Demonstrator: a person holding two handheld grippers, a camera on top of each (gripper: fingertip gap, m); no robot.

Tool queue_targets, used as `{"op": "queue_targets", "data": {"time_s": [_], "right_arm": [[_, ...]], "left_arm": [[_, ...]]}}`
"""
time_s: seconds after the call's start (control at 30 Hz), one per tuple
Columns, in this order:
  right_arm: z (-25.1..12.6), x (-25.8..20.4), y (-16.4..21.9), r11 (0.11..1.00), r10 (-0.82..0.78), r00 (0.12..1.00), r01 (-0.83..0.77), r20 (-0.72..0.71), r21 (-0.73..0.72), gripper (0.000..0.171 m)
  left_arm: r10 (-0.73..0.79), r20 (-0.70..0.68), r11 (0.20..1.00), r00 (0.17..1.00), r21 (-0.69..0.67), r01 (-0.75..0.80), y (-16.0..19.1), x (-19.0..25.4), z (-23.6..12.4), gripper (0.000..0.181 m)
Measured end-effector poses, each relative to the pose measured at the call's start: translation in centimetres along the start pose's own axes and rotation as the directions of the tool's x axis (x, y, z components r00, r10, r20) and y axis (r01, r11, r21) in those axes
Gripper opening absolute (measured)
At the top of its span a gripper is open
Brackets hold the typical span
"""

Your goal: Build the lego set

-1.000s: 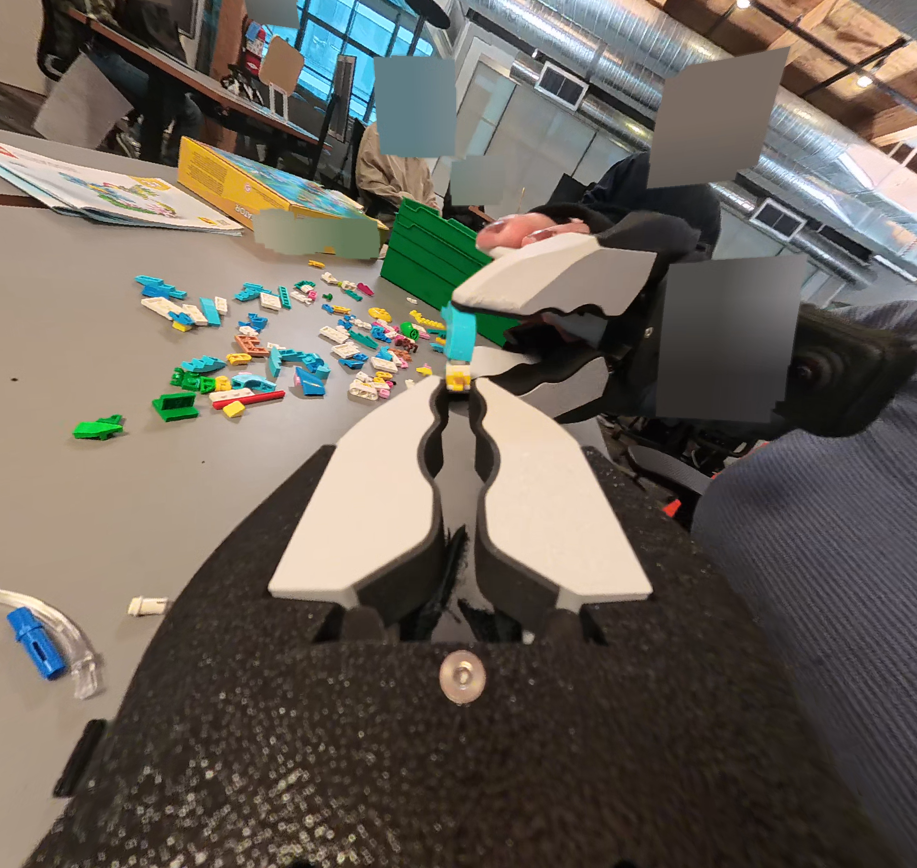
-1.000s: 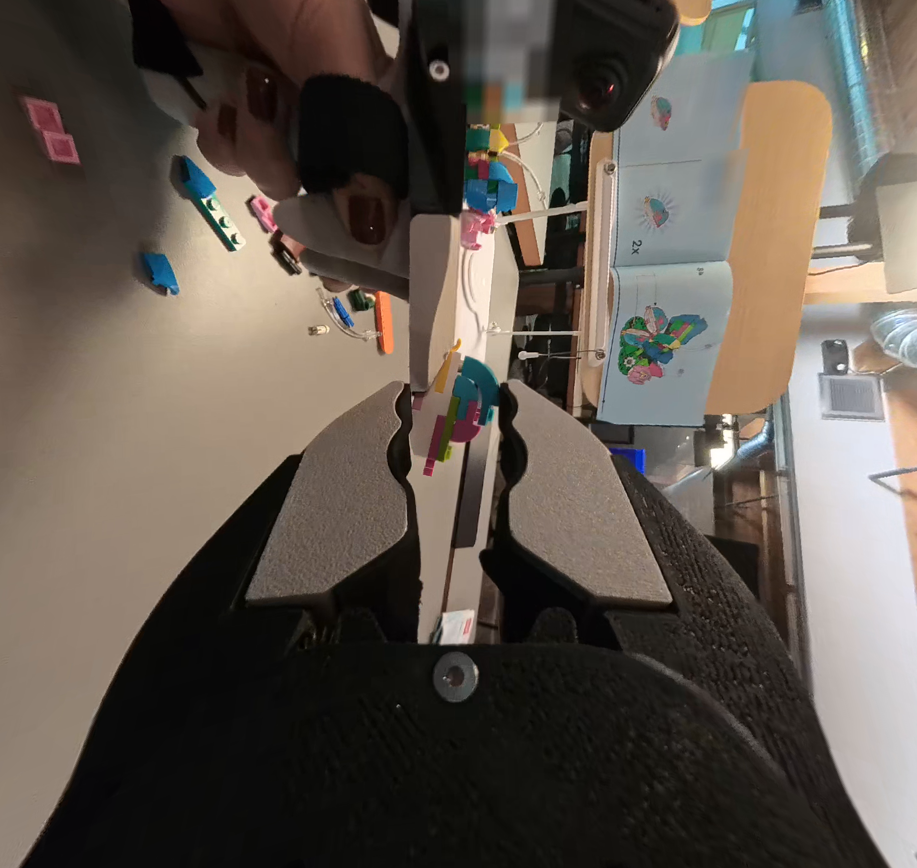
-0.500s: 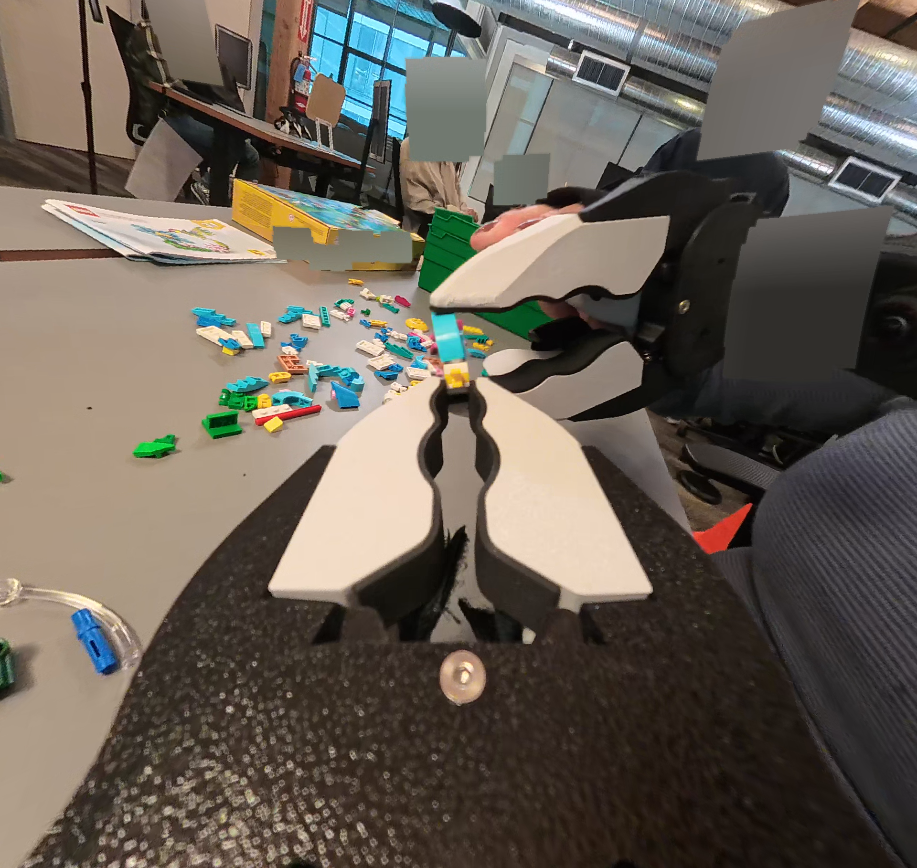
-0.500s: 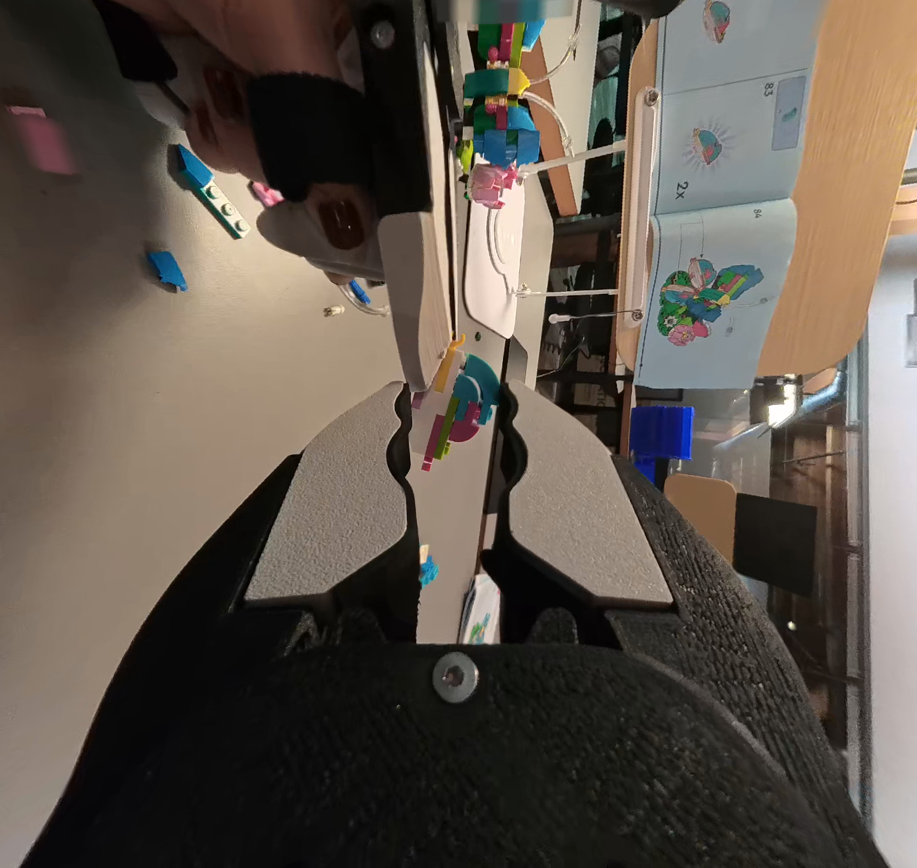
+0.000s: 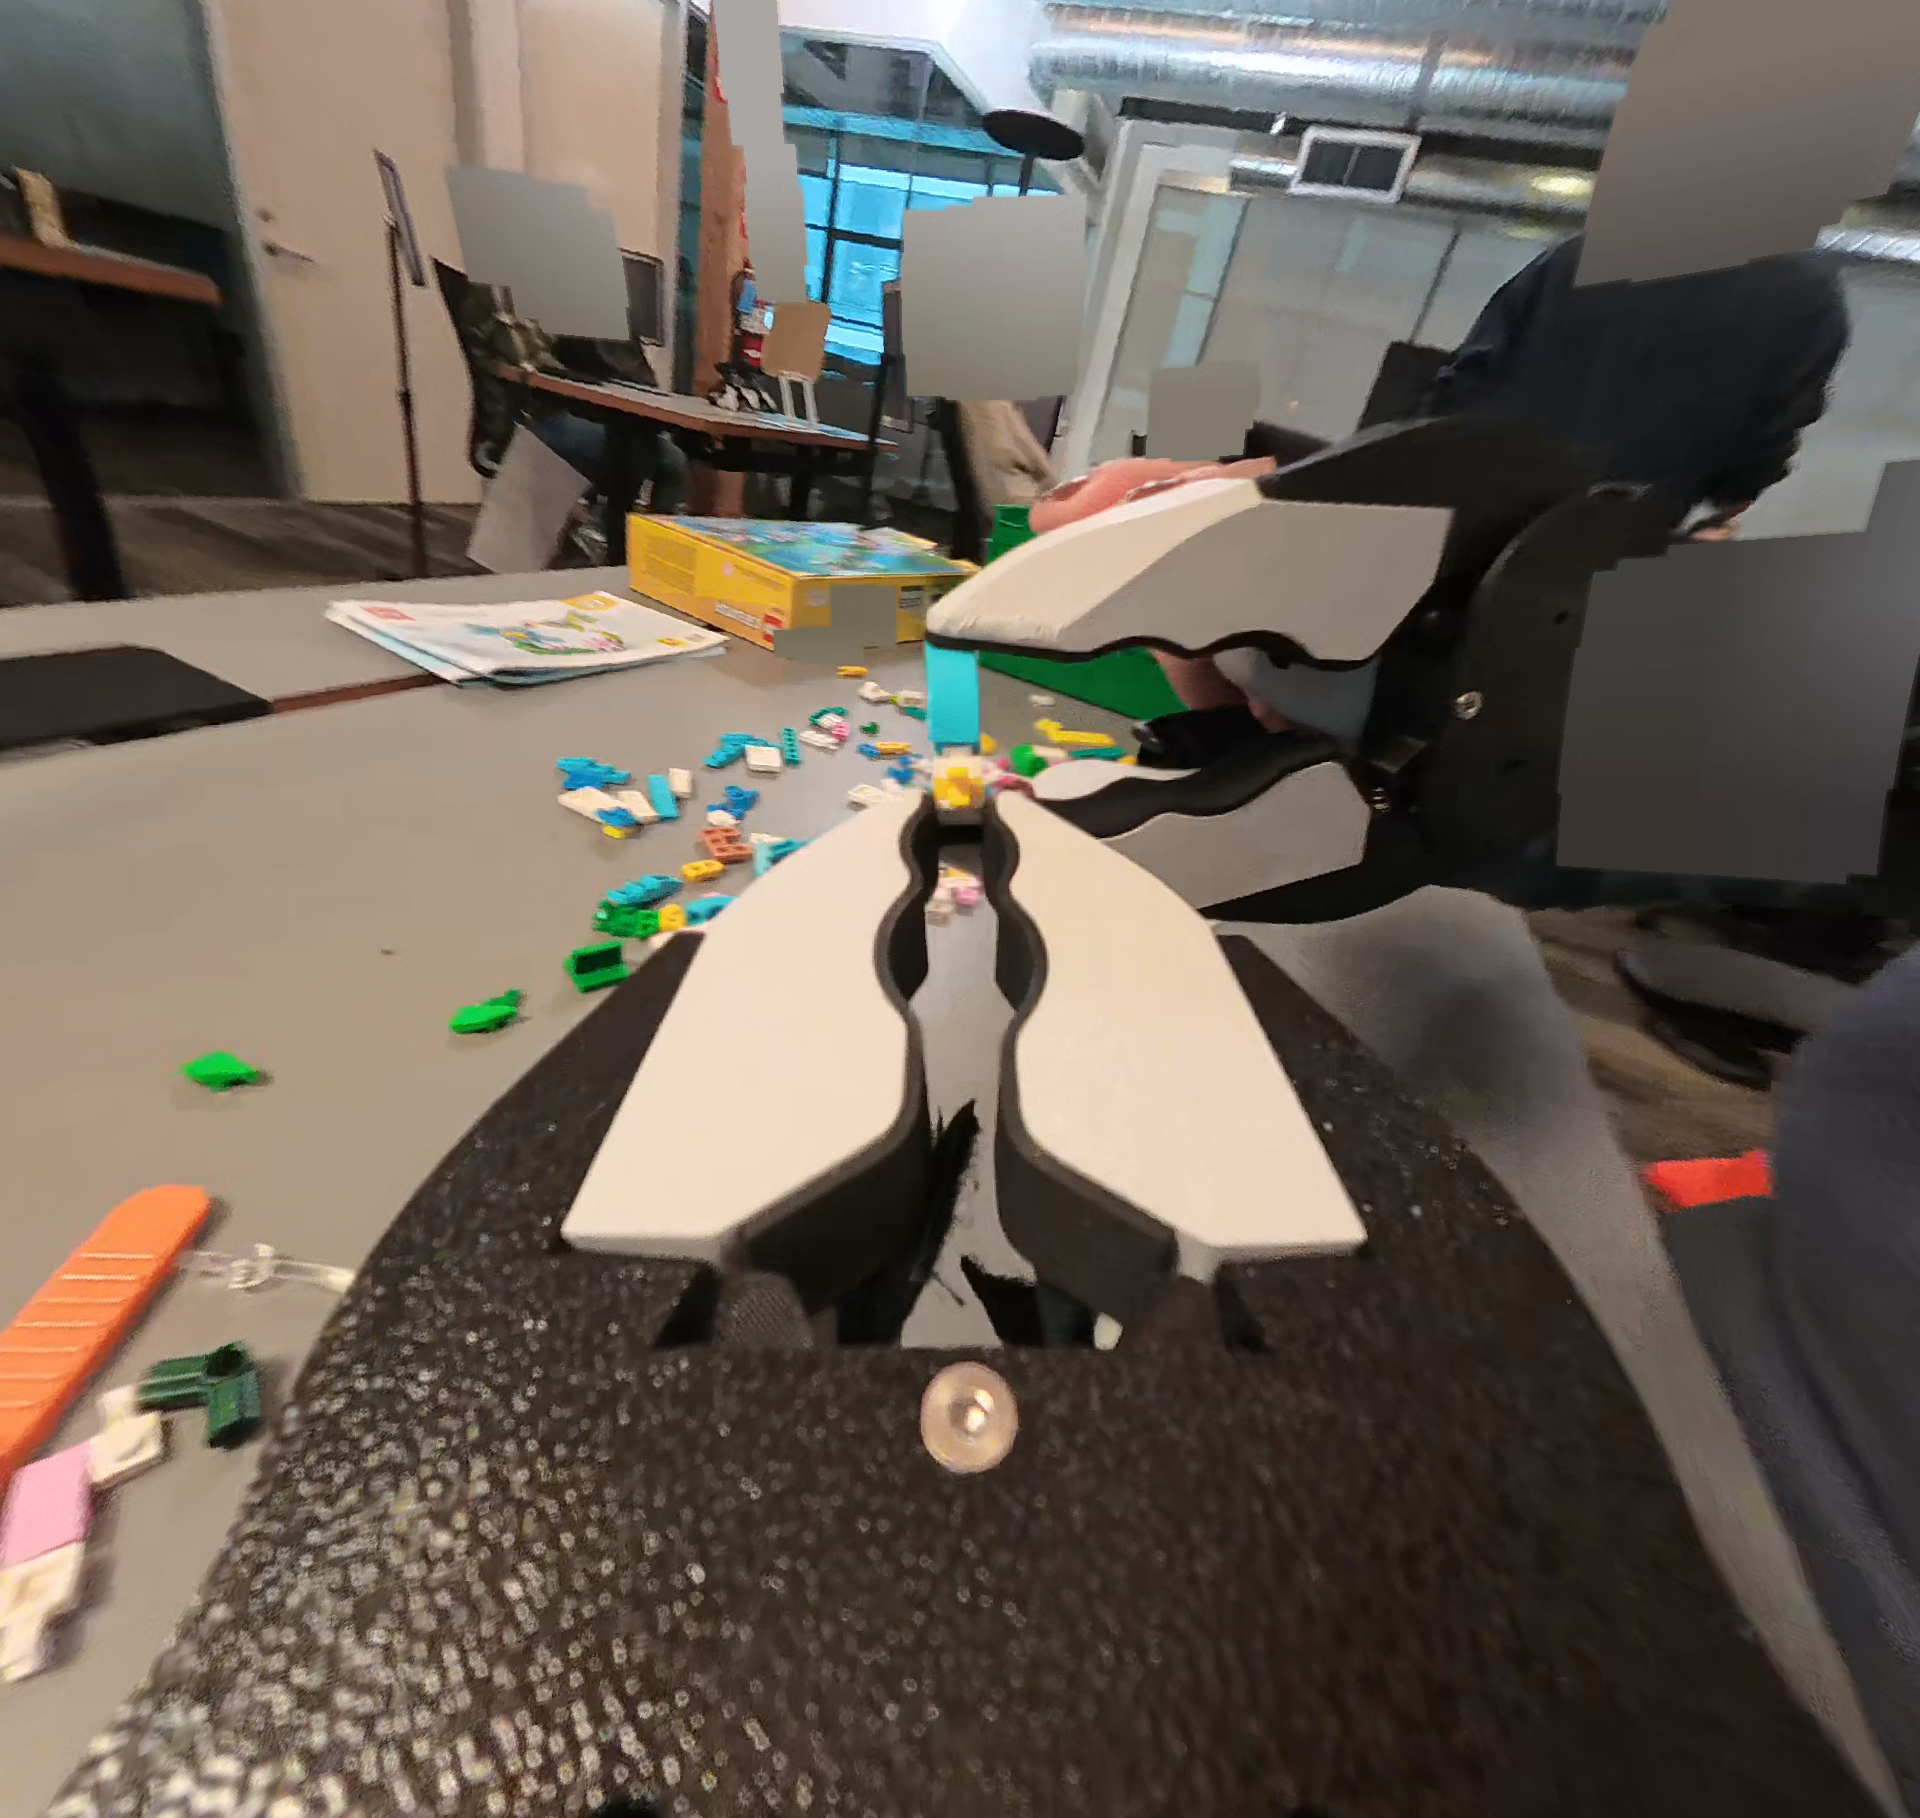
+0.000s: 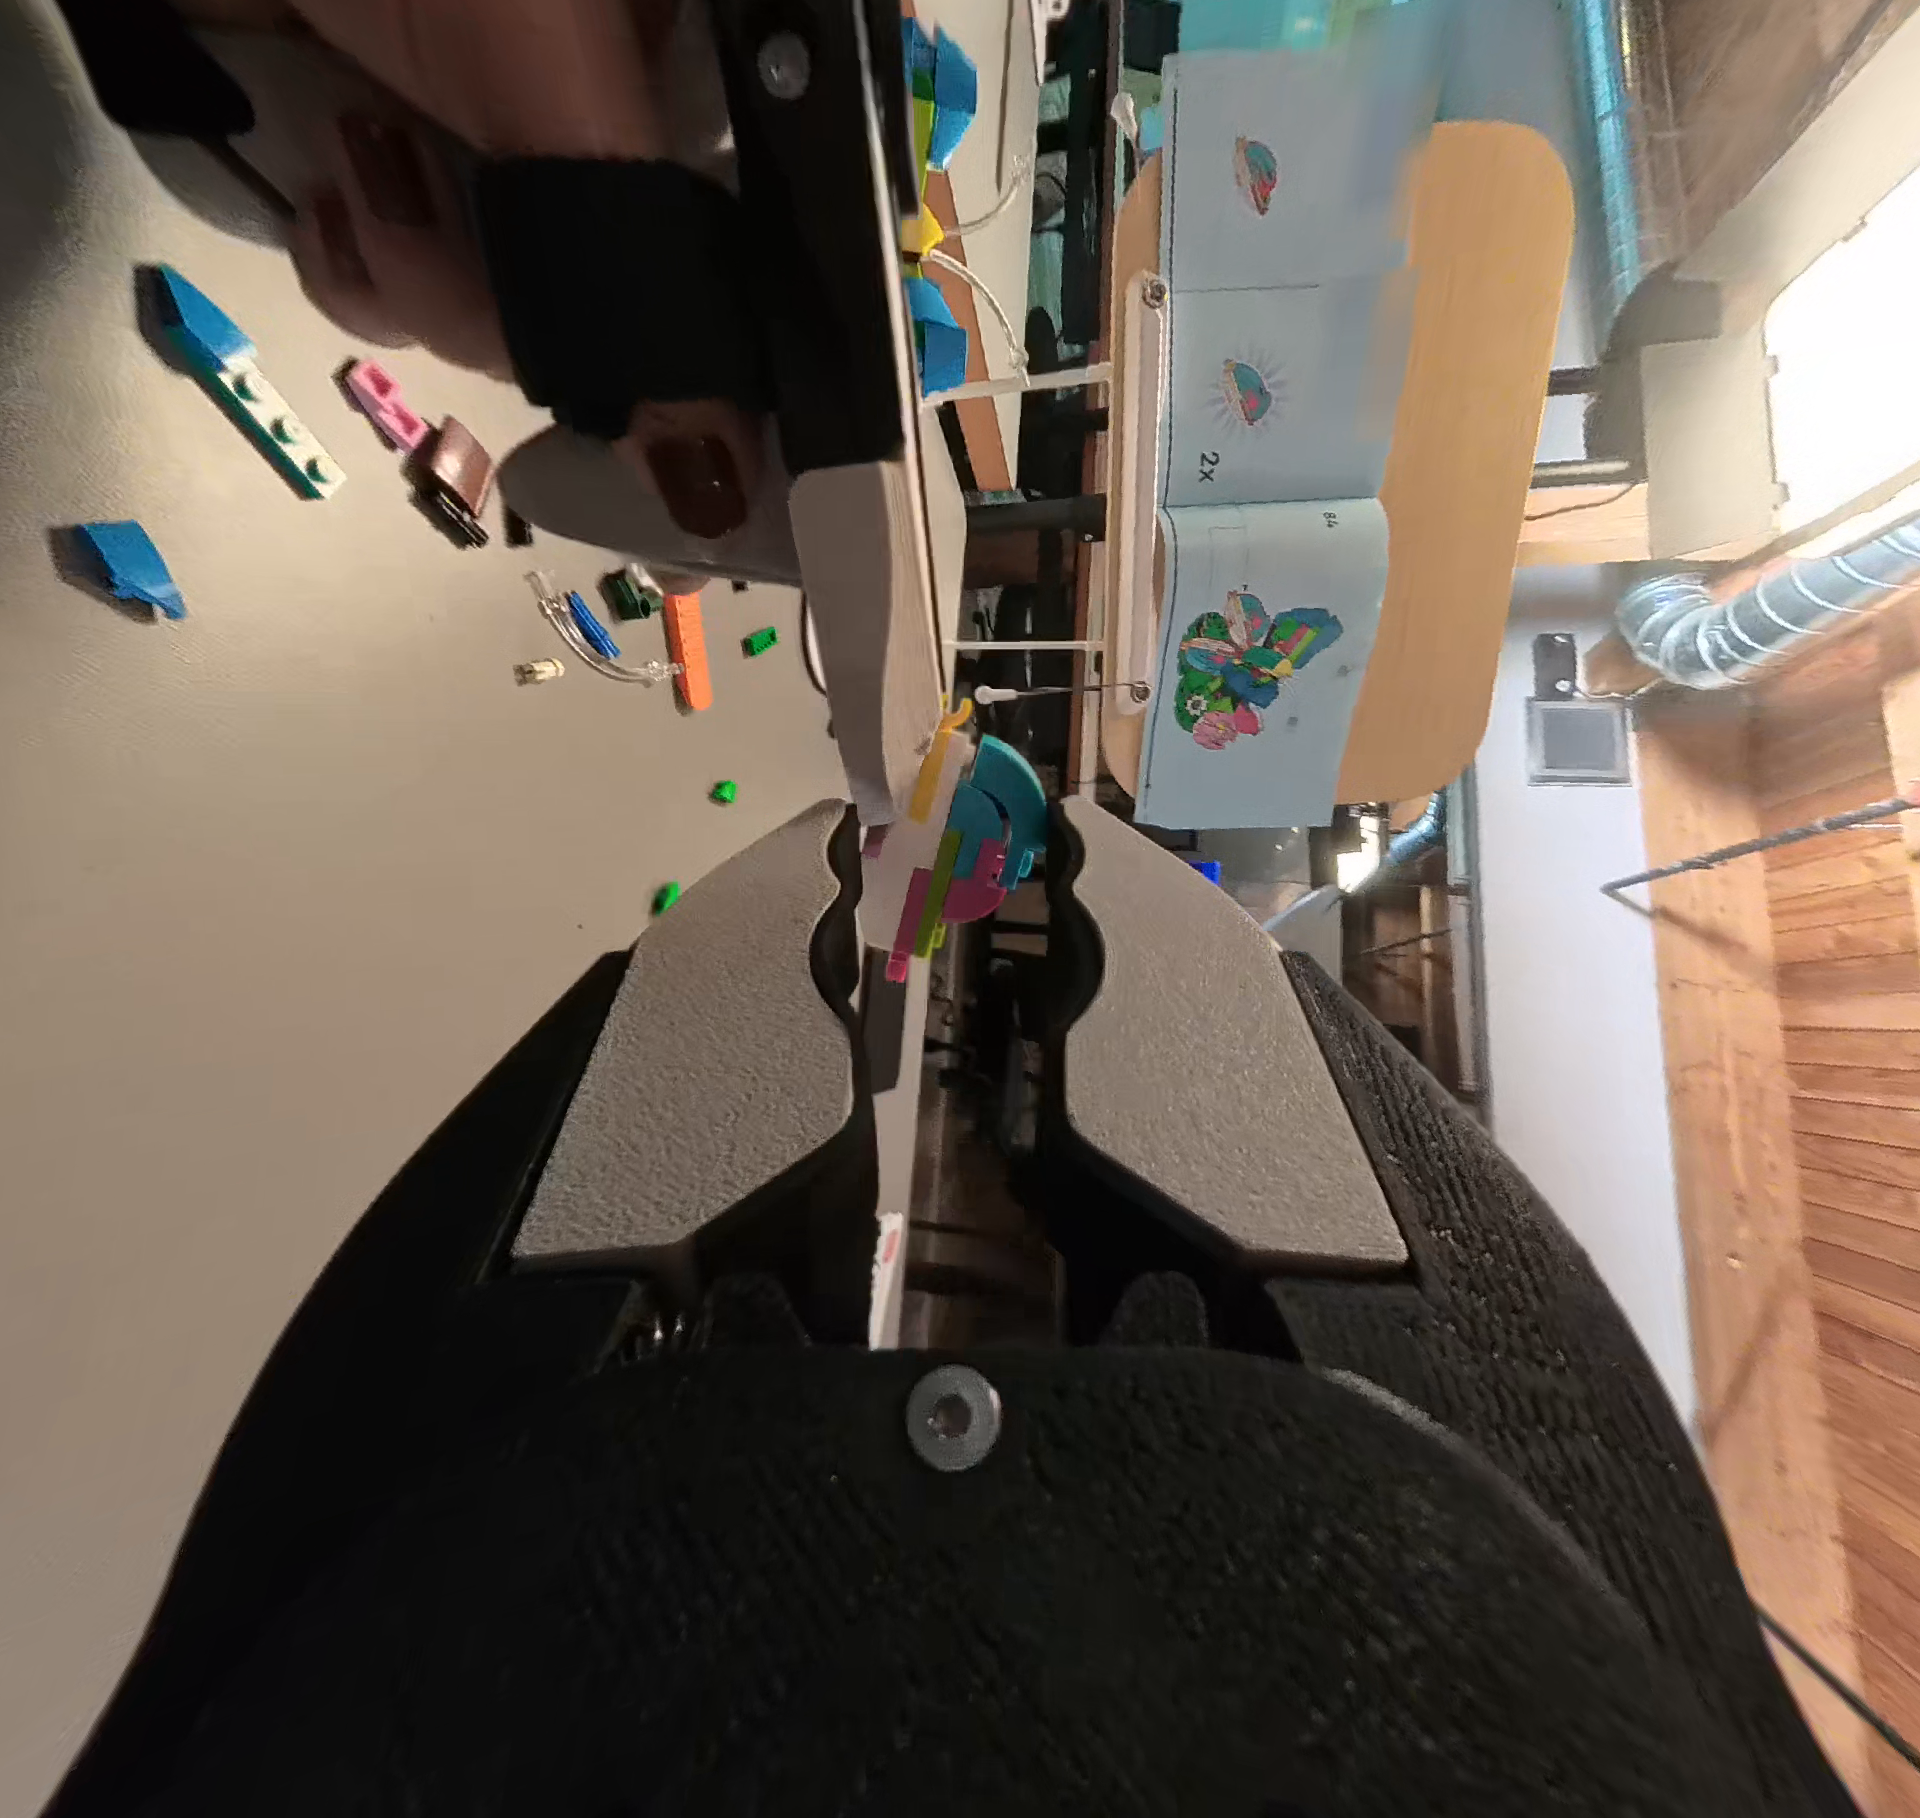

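Loose bricks [image 5: 727, 838] litter the grey table [image 5: 260, 885] while the left gripper [image 5: 958, 812], pinched on a small yellow piece [image 5: 957, 789], meets the teal-and-pink assembly [image 6: 961, 859] clamped in the right gripper [image 6: 951, 833]; joining them looks underway, needing firm, aligned pressure.

My left claw [image 5: 958, 812] has pale grey wavy-edged fingers on a speckled black body with one silver screw. My right claw [image 6: 956, 833] looks alike, darker grey.
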State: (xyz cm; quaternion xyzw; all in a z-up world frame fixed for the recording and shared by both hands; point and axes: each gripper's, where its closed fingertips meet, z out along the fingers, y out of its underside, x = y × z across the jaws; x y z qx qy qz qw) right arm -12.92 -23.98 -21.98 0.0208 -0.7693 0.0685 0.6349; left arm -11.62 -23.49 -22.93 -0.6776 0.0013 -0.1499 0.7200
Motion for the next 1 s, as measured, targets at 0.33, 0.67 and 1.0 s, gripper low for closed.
{"op": "queue_targets", "data": {"time_s": [0.33,0.67,1.0], "right_arm": [[0.0,0.5,-0.2,0.982,-0.177,0.981,0.171,-0.074,-0.083,0.032],[0.0,-0.2,0.0,0.983,-0.182,0.982,0.183,0.049,-0.006,0.032],[-0.8,-2.4,0.9,0.986,0.120,0.922,-0.155,0.368,0.067,0.032]], "left_arm": [[0.162,0.138,0.987,0.977,-0.025,-0.160,-0.5,-0.3,-0.2,0.007],[0.053,0.081,0.998,0.995,-0.017,-0.052,0.2,-0.3,0.1,0.008],[0.494,0.063,0.861,0.867,-0.173,-0.478,0.9,0.0,0.0,0.039]]}}
